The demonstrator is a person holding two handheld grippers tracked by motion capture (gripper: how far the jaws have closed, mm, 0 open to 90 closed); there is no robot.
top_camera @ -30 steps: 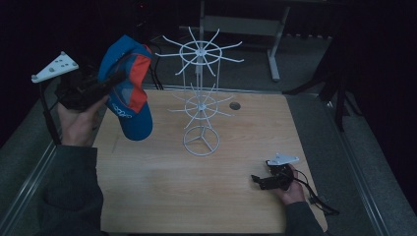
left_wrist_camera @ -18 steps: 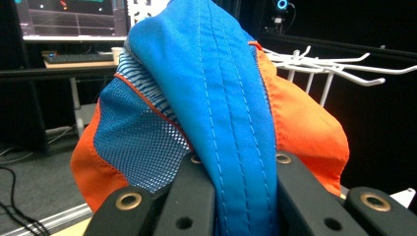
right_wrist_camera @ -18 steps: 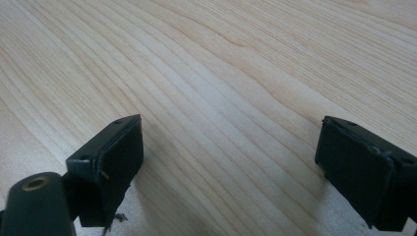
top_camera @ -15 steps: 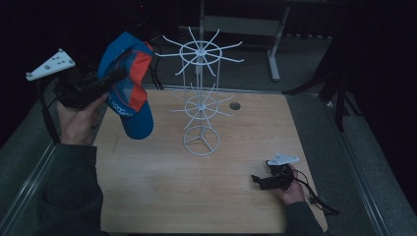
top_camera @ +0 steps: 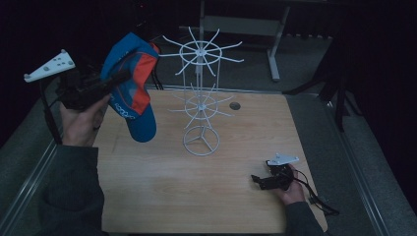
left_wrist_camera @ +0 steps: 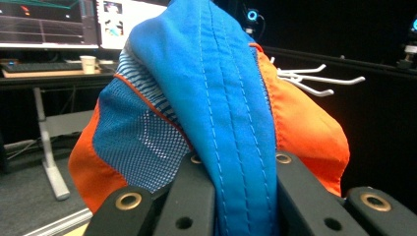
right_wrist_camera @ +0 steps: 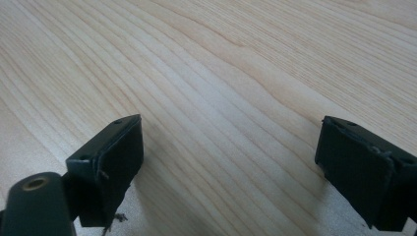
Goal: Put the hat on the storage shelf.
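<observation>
Your left gripper (top_camera: 115, 81) is clenched on the cap (top_camera: 132, 93), held aloft left of the wire rack (top_camera: 200, 98); soft, light fabric, so keep hold at the seam. Right gripper (top_camera: 258, 179) rests released on the table (top_camera: 196, 196)

Wire hook stand (top_camera: 200, 98) upright at surface (top_camera: 162, 196) centre, toward far edge. Cap (top_camera: 132, 93) raised left of stand, clamped in left tool (top_camera: 115, 81), above surface's left part. Right tool (top_camera: 259, 181) low at near right, well apart from stand.
</observation>
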